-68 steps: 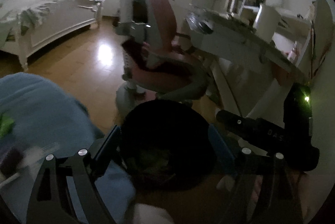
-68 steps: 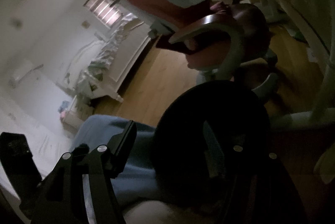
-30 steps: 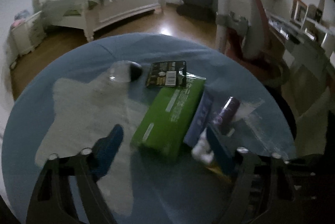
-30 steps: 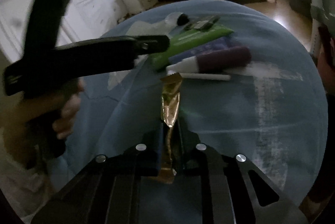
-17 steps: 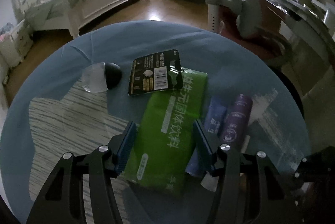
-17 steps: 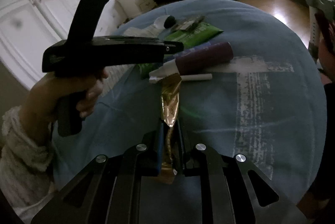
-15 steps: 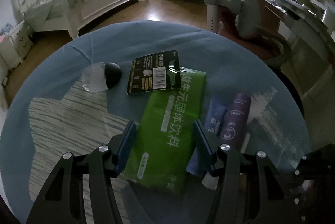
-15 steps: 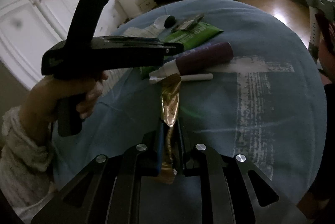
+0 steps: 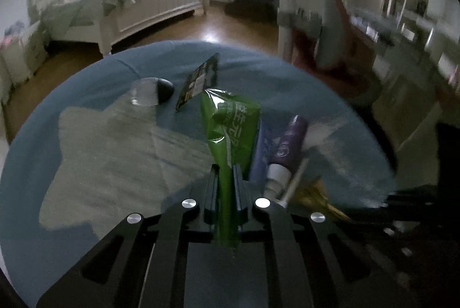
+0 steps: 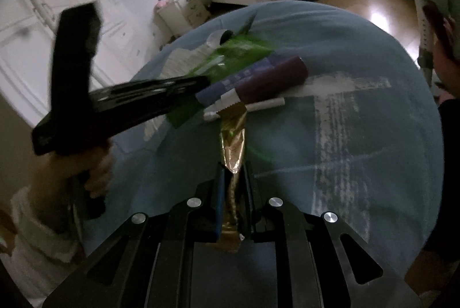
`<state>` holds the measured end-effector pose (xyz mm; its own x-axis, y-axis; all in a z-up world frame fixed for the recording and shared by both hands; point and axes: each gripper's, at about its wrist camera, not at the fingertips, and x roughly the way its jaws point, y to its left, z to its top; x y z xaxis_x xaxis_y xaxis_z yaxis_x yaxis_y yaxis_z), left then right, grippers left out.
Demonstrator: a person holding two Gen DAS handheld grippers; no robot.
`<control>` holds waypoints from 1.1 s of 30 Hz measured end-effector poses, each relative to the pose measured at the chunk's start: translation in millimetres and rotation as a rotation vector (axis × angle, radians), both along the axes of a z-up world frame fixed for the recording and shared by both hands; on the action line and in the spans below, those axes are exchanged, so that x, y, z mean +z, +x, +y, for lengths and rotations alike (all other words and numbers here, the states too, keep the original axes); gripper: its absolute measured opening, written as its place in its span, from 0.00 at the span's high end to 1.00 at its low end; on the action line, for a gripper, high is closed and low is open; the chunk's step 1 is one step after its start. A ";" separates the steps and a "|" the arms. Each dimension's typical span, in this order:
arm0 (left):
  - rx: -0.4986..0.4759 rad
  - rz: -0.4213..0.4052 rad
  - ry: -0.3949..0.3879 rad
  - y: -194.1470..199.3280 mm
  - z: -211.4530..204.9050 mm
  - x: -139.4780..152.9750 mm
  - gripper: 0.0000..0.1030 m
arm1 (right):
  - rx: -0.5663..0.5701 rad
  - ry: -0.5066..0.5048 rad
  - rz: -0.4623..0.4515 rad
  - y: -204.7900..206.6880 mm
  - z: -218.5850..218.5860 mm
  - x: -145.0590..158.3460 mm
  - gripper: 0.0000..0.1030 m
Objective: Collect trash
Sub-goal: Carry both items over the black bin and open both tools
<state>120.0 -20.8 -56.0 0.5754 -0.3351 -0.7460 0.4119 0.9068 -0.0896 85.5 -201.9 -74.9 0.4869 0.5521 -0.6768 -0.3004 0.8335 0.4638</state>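
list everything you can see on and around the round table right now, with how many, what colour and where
Green packet: 1, green, pinched in left claw.
Gold wrapper: 1, gold, pinched in right claw.
Purple tube: 1, purple with white cap, right of green packet.
White stick: 1, white, beside the tube.
Dark card: 1, black, tilted behind green packet.
Clear cup: 1, clear, far left of cloth.
Tablecloth: 1, blue.
Bed: 1, white, background.
Left claw: shut.
Right claw: shut.

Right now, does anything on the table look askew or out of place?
Yes. The black barcode card is tipped up on edge, propped against the green packet that the left gripper is pinching and lifting. The right gripper holds a crumpled gold wrapper. Nothing looks spilled.
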 end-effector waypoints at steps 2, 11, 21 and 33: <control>0.034 -0.026 -0.034 -14.7 9.3 10.5 0.91 | -0.007 0.010 -0.014 -5.3 -4.7 4.2 0.87; 0.108 -0.113 -0.135 -62.7 11.7 47.9 0.91 | -0.116 0.102 -0.133 -22.5 -49.3 44.9 0.87; -0.087 -0.109 -0.180 -50.0 -107.5 53.5 0.91 | -0.412 0.175 -0.216 -54.4 -174.8 61.9 0.87; -0.330 -0.025 -0.187 -29.8 -272.2 24.4 0.90 | -0.693 0.222 -0.167 -86.2 -311.3 19.8 0.87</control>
<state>90.3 -292.9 -31.6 0.4309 -0.6351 -0.6411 0.6836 0.6935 -0.2275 -0.7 -513.2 -55.1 0.8594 0.1966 -0.4719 0.1784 0.7498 0.6372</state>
